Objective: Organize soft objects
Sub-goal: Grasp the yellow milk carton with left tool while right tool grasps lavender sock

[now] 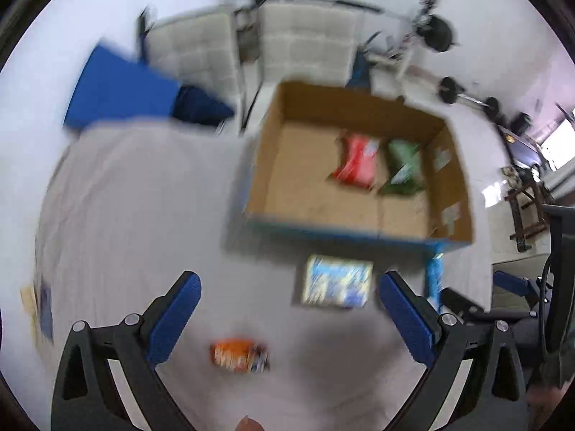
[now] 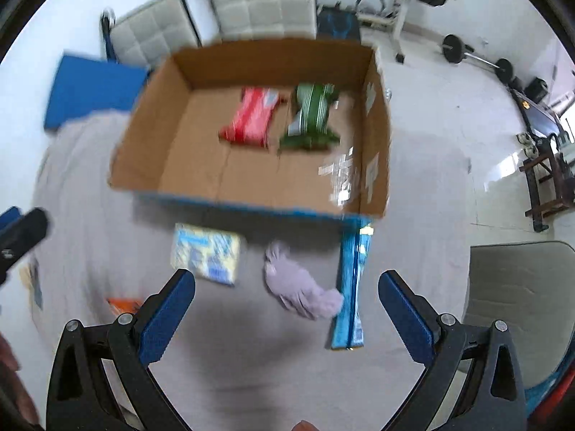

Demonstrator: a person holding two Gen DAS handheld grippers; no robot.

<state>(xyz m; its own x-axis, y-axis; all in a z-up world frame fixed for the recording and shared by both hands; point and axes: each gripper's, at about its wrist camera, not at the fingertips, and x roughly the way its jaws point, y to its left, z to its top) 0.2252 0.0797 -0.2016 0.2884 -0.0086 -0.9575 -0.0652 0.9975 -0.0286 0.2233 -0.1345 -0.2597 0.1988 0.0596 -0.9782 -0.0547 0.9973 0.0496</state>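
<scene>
An open cardboard box stands on a grey cloth-covered table and holds a red pack and a green pack. In front of the box lie a blue-yellow pack, an orange pack, a lilac soft cloth and a long blue pack. My left gripper is open and empty above the table, with the orange pack below it. My right gripper is open and empty above the lilac cloth.
Two padded grey chairs and a blue mat stand behind the table. Weights and a rack are at the back right. A grey seat is at the right. The other gripper shows at the left edge.
</scene>
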